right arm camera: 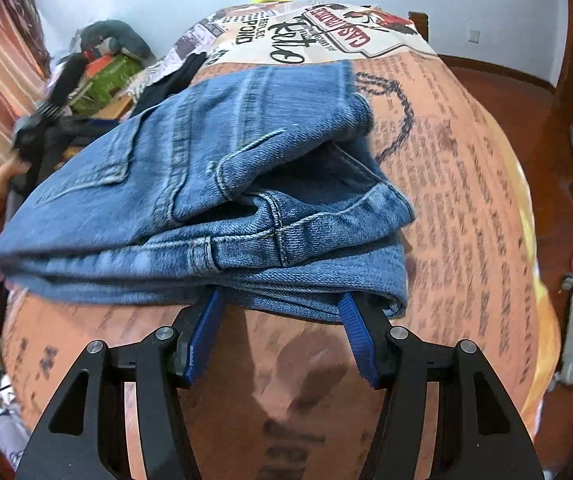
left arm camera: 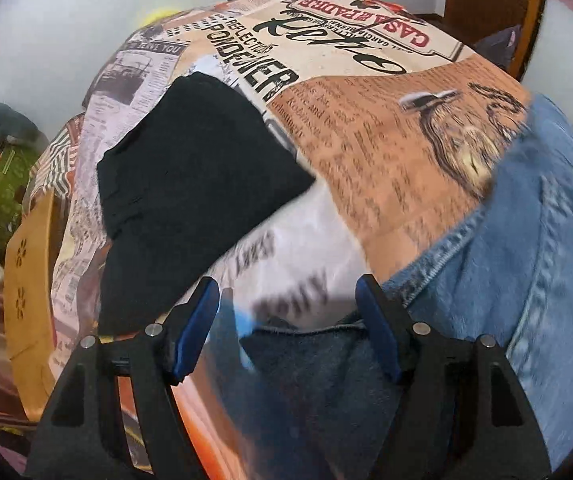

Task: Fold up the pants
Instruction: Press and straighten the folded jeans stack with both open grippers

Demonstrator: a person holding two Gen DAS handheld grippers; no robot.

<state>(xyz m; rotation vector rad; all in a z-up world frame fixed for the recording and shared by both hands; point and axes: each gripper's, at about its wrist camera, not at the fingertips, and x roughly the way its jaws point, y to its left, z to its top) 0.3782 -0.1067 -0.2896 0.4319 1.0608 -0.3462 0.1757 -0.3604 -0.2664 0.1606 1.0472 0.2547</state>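
Observation:
Blue jeans (right arm camera: 214, 184) lie folded in a thick stack on the printed bedspread (right arm camera: 466, 184). In the right wrist view my right gripper (right arm camera: 282, 304) is open, its blue fingertips (right arm camera: 210, 320) at the near edge of the stack, touching or just under it. In the left wrist view the jeans (left arm camera: 526, 248) fill the right side and a dark inner part lies between the fingers. My left gripper (left arm camera: 288, 296) is open, its right fingertip (left arm camera: 370, 308) against the jeans' hem. A folded black garment (left arm camera: 202, 176) lies to the left.
The bed is covered by a newspaper-print spread (left arm camera: 366, 128). A wooden footboard (left arm camera: 30, 288) and cluttered items (left arm camera: 2, 168) stand at the left. The left hand with its gripper (right arm camera: 42, 132) shows beyond the jeans. Wooden floor (right arm camera: 526, 92) lies right of the bed.

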